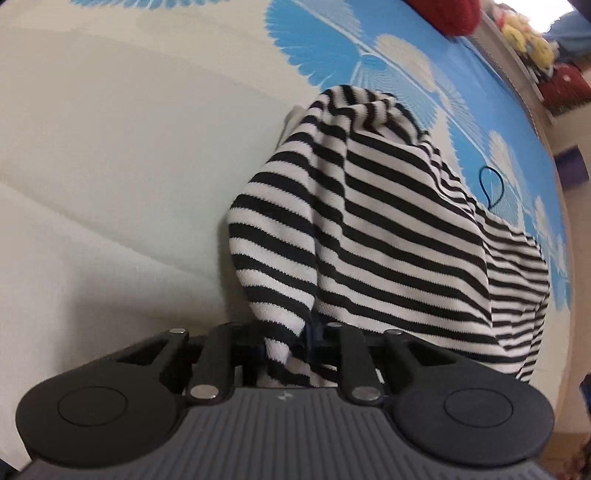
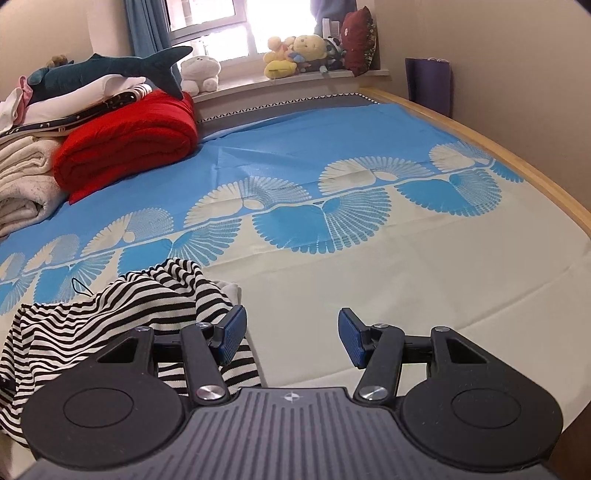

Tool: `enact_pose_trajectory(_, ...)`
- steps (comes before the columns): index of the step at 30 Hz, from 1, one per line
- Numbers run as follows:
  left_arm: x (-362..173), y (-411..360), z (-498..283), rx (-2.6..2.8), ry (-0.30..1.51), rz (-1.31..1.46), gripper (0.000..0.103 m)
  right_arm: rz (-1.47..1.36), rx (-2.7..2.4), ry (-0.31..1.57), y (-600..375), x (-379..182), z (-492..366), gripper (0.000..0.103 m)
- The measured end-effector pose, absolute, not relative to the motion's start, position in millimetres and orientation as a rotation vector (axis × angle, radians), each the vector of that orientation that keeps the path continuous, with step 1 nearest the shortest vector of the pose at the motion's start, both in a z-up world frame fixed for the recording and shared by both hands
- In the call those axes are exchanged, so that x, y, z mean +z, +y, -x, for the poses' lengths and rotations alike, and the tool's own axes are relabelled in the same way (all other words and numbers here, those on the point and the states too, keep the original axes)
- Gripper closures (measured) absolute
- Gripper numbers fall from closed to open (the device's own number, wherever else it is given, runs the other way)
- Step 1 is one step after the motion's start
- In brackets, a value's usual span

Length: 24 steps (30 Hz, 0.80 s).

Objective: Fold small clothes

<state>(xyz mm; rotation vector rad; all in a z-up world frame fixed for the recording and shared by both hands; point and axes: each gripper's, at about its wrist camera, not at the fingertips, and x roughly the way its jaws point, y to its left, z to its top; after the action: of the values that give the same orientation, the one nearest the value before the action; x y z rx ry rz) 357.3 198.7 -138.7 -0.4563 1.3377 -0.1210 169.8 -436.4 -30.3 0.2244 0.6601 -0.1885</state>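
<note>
Left gripper [image 1: 295, 350] jaws clenched on striped shirt [image 1: 388, 221] edge; right gripper [image 2: 291, 339] jaws released: pinch a second edge next, then spread the shirt flat on the bed [image 2: 406, 277].

Striped garment [image 1: 369, 236]: narrow black and white horizontal bands throughout. Bed sheet [image 2: 369, 280]: cream lower field, bright blue upper field [image 2: 295, 147], divided by a row of fan-shaped motifs in cream and blue. Folded blanket [image 2: 125, 147]: solid red. Stacked towels [image 2: 26, 184]: off-white. Plush shark [image 2: 110, 68]: dark teal. Windowsill toys [image 2: 295, 51]: mostly yellow, details unclear. Right tool [image 2: 291, 336]: black body with blue ribbed pads [image 2: 232, 332]. Curtain [image 2: 147, 26]: blue.
</note>
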Motion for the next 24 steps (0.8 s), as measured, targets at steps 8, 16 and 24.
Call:
enact_pose_trajectory(8,-111,218,-338,-0.128,1.222,0.473,0.090,-0.222,-0.180,0.666,-431,-32,-174,0.046)
enact_pose_trajectory(16,-112,250,-328,-0.069,1.266,0.570,0.071,-0.246,-0.174,0.667,-427,-32,-178,0.046)
enact_pose_trajectory(24,-133,250,-337,-0.012,1.346,0.590,0.056,-0.252,-0.180,0.668,-430,-33,-177,0.046)
